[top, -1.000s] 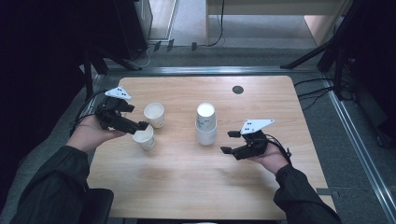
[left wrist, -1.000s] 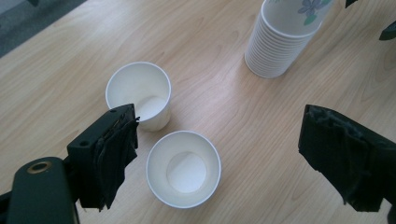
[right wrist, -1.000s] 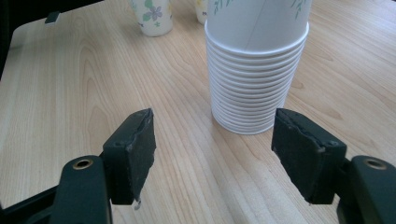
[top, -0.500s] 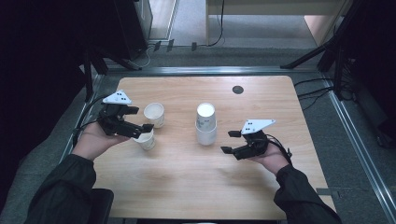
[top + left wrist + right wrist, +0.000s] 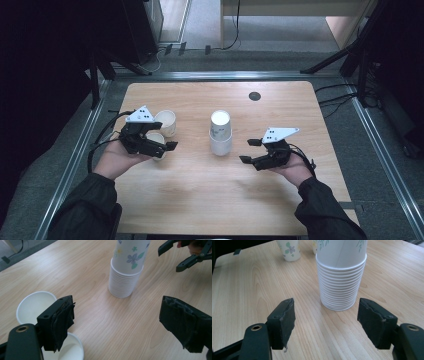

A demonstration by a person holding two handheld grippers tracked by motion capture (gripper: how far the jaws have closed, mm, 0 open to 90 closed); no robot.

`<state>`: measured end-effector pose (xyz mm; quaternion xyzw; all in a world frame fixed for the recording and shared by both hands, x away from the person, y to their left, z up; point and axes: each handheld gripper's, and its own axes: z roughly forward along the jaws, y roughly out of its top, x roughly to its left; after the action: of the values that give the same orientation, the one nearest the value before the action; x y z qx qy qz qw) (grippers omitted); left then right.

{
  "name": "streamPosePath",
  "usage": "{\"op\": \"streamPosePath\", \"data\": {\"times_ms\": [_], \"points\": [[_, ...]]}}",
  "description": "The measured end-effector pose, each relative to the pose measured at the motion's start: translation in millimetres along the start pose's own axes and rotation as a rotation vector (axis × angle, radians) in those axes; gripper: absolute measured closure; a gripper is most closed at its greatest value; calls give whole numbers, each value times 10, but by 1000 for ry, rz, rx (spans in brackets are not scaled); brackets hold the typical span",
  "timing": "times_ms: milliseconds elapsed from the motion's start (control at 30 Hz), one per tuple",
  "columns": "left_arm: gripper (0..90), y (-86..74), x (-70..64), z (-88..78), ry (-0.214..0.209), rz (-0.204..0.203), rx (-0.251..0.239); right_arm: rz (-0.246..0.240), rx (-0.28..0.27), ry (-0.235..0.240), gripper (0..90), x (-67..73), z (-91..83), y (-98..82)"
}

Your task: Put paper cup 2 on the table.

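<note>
With both grippers open and empty, the left gripper (image 5: 167,146) could tip the nearer loose cup (image 5: 71,350) toward the surface's left edge, its jaw hanging over the rim.

We look down on a light wooden surface (image 5: 280,200) with rounded corners and a small dark round cap (image 5: 255,96) set near its far edge. Metal rails (image 5: 70,170) frame it on a grey floor (image 5: 200,30). Black cables (image 5: 232,30) trail behind, beside dark stand legs (image 5: 340,60) and pale wooden furniture (image 5: 300,7).
</note>
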<state>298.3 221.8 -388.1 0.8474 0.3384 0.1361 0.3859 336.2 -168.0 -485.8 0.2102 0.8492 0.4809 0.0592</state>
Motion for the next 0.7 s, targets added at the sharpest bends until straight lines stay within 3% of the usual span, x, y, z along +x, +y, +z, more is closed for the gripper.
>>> {"op": "streamPosePath", "data": {"times_ms": [433, 600, 700], "points": [[130, -5, -251, 271, -32, 30, -32, -2, -7, -17, 307, -12, -66, -30], [135, -88, -306, 381, -58, -3, -57, -3, -5, -16, 307, -10, -70, -34], [137, -150, -356, 448, -57, 3, -57, -1, -2, -13, 307, -7, -66, -37]]}}
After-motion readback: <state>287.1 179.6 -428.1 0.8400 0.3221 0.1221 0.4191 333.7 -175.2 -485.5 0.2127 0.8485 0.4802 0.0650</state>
